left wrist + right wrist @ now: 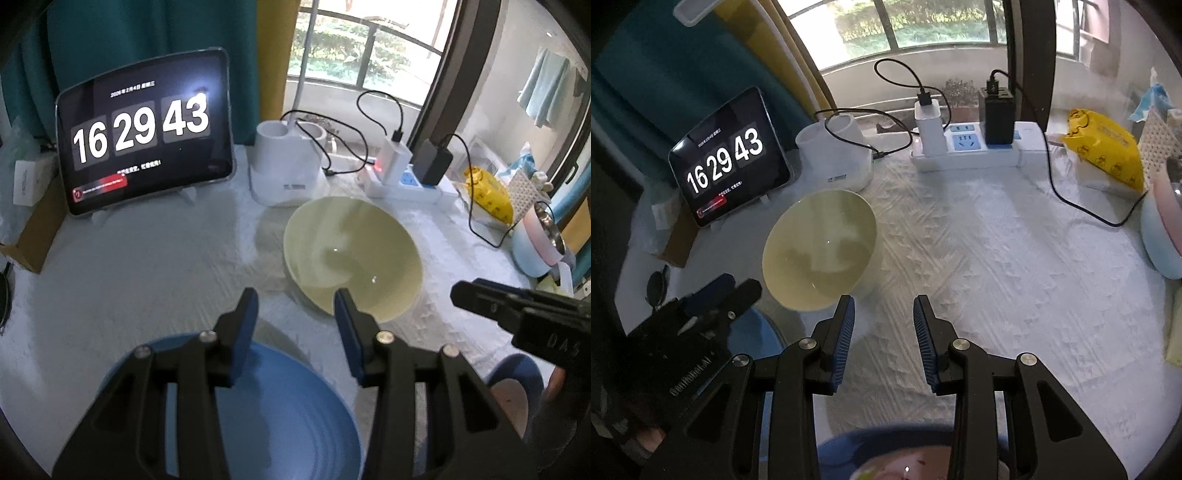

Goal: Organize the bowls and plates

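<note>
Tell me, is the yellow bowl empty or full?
Empty: the yellow bowl stands upright, and its bare inner bottom shows in both views.

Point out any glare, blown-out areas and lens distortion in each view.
Left wrist view: glare spot on the tablet, window overexposed, edges bowed by the fisheye. Right wrist view: window washed out, small highlights in the yellow bowl, dark vignetted corners.

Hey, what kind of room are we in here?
Probably a home, on a table by a window: bowls such as the cream bowl sit on a white cloth, a power strip and tablet clock stand behind, and laundry hangs on the balcony.
</note>
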Tool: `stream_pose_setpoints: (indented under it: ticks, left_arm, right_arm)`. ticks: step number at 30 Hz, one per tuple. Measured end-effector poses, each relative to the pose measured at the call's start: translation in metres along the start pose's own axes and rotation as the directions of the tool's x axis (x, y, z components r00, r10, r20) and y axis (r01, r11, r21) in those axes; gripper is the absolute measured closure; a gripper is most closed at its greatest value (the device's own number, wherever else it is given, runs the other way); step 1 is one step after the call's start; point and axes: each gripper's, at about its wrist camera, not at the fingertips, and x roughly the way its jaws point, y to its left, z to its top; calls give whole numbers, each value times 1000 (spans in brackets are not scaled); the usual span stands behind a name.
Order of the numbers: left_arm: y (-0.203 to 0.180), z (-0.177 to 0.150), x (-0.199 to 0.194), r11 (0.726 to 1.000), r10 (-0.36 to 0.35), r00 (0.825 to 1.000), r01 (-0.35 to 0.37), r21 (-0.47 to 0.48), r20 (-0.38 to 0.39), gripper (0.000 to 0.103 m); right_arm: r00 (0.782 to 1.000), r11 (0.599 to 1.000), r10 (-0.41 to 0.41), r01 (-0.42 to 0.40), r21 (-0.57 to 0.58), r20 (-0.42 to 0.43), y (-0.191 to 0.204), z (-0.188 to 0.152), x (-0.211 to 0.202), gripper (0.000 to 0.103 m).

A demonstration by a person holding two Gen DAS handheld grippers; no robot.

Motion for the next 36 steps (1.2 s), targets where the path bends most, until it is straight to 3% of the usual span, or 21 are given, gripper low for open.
stream_pose_setpoints:
  ticks: [10, 17, 31, 36]
  left_arm:
    - [6, 7, 25, 999, -10, 998, 8, -38, -61, 59]
    - [7, 11, 37, 998, -21, 996, 16, -55, -89, 59]
    - [6, 18, 63, 998, -30, 993, 23, -57, -117, 59]
    - [3, 19, 69, 998, -36, 992, 30, -46, -122, 60]
  right_arm:
    - [998, 998, 36, -34, 51, -52, 1, 17, 32, 68]
    - [997, 999, 12, -9, 45, -81, 1, 29, 50, 68]
    - [992, 1000, 11, -8, 19, -129, 7, 38, 78, 85]
    - [992, 1000, -8, 8, 1, -128, 11, 37, 84, 85]
